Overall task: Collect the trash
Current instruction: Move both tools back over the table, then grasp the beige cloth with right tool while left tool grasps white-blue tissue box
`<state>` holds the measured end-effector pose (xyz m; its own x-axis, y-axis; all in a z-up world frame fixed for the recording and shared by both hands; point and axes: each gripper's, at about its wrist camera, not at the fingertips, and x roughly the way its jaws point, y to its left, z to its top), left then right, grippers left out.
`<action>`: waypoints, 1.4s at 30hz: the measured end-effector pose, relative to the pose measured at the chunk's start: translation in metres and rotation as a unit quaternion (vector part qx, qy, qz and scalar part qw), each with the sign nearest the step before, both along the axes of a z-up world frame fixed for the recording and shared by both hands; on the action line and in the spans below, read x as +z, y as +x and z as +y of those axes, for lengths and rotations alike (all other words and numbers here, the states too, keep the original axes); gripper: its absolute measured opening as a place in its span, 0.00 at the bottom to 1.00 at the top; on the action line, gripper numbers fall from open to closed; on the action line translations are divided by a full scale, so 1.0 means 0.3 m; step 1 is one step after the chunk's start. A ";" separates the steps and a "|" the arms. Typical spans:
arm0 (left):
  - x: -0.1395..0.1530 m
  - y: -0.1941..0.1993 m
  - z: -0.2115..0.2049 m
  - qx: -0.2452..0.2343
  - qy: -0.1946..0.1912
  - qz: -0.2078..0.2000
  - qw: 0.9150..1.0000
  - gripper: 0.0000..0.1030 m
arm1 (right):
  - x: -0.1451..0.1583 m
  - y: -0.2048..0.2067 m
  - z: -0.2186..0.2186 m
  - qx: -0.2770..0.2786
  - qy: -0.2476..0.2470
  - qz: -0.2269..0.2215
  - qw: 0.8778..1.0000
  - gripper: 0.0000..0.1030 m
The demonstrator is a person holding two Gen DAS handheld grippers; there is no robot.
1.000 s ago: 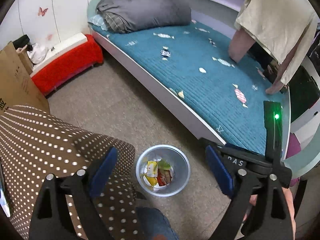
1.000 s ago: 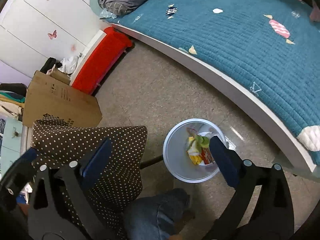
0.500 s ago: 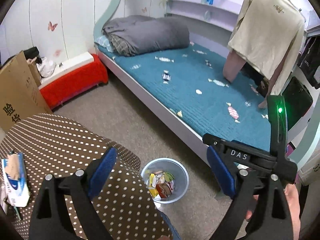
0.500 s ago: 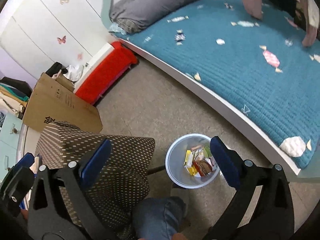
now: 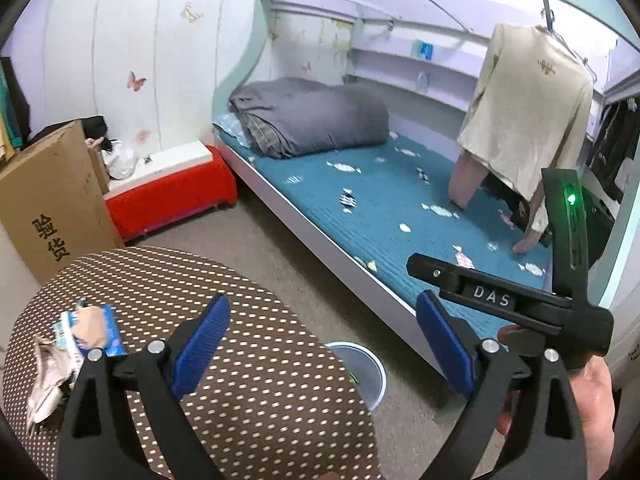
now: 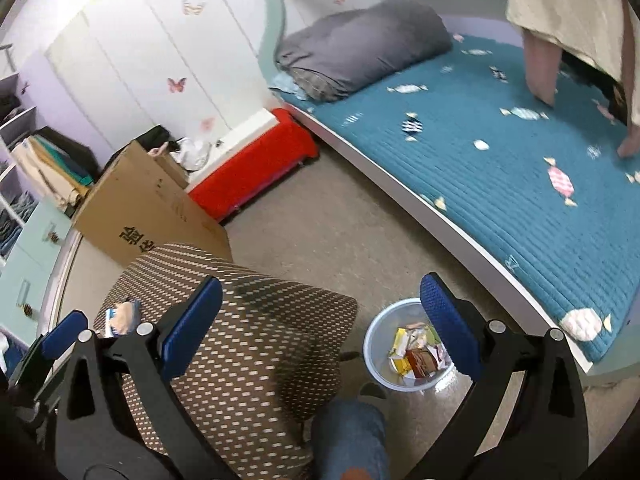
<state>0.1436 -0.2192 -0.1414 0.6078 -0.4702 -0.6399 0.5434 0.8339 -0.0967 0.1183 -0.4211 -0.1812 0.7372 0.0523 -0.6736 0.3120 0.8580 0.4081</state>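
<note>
The trash bin (image 6: pixel 404 344) is a small round pail of pale, translucent plastic, standing upright on the floor just beside the polka-dot table (image 6: pixel 240 320), between it and the bed side. Inside lie crumpled wrappers (image 6: pixel 416 356): a yellow one toward the table side, a red-brown one next to it, a greenish scrap behind (the rest is too jumbled to tell). On the table's far edge from the bin rests more trash (image 5: pixel 76 344): a blue-and-white packet with a tan crumpled scrap on top, touching a wad of pale crumpled paper.
</note>
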 end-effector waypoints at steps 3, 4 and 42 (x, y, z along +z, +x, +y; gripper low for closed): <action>0.030 -0.010 0.079 0.019 -0.013 -0.010 1.000 0.90 | 0.034 0.011 0.052 0.020 -0.008 -0.007 1.000 0.94; 0.039 -0.013 0.107 0.027 -0.016 -0.015 0.999 0.91 | 0.044 0.015 0.073 0.027 -0.012 -0.010 1.000 0.94; -0.190 0.069 1.069 0.284 -0.035 0.045 0.957 0.93 | -0.123 0.552 1.047 0.333 -0.090 0.061 0.937 0.52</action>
